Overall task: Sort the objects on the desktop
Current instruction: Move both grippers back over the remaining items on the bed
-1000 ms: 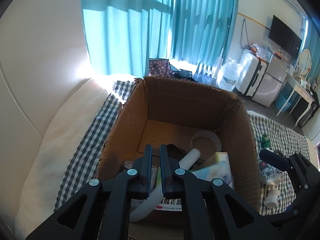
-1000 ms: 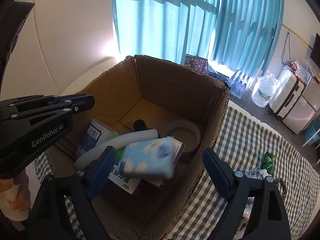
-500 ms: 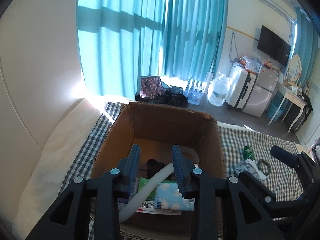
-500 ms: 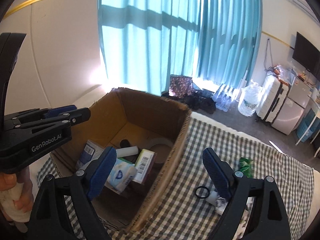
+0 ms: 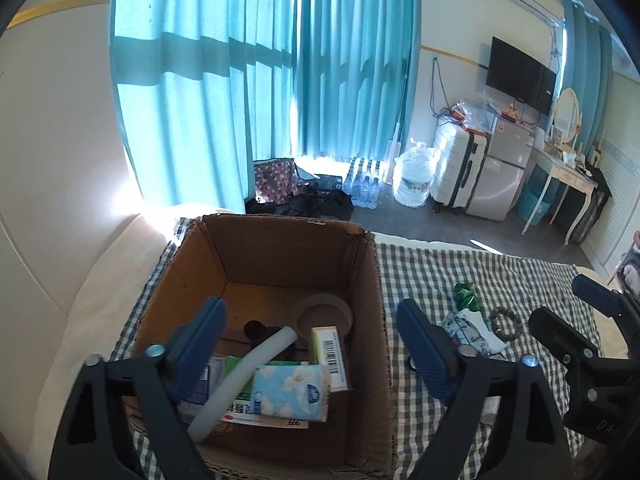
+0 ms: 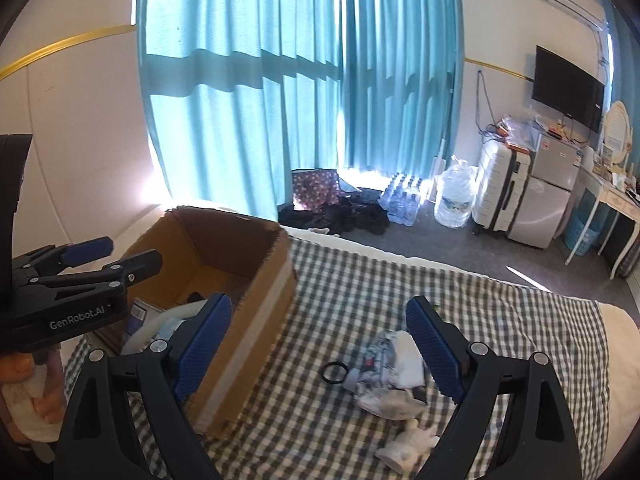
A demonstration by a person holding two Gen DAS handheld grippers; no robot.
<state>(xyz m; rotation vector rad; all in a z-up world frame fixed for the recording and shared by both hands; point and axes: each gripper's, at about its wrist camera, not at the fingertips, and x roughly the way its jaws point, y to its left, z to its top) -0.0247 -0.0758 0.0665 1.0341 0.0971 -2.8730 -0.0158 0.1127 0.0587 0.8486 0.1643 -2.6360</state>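
An open cardboard box (image 5: 364, 264) stands on a checked cloth and holds a blue tissue pack (image 5: 290, 394), a white tube (image 5: 244, 376), a green-and-white carton (image 5: 330, 350), a tape roll (image 5: 324, 312) and other items. My left gripper (image 5: 312, 348) is open and empty above the box. My right gripper (image 6: 320, 340) is open and empty, to the right of the box (image 6: 256, 300), above loose items: a black ring (image 6: 334, 372), a crumpled packet (image 6: 384, 368) and a small white figure (image 6: 408, 446). A green wrapper (image 5: 464, 294) and a bead bracelet (image 5: 506, 322) lie farther right.
The checked cloth (image 6: 500, 320) covers a bed beside a white padded wall (image 5: 52, 184). Teal curtains (image 6: 300, 80), bottled water, a suitcase (image 6: 498, 196), a small fridge, a TV and a dressing table stand across the floor beyond the bed.
My left gripper has opened wide and risen back from inside the box. My right gripper has swung right, away from the box and over the loose items, staying open.
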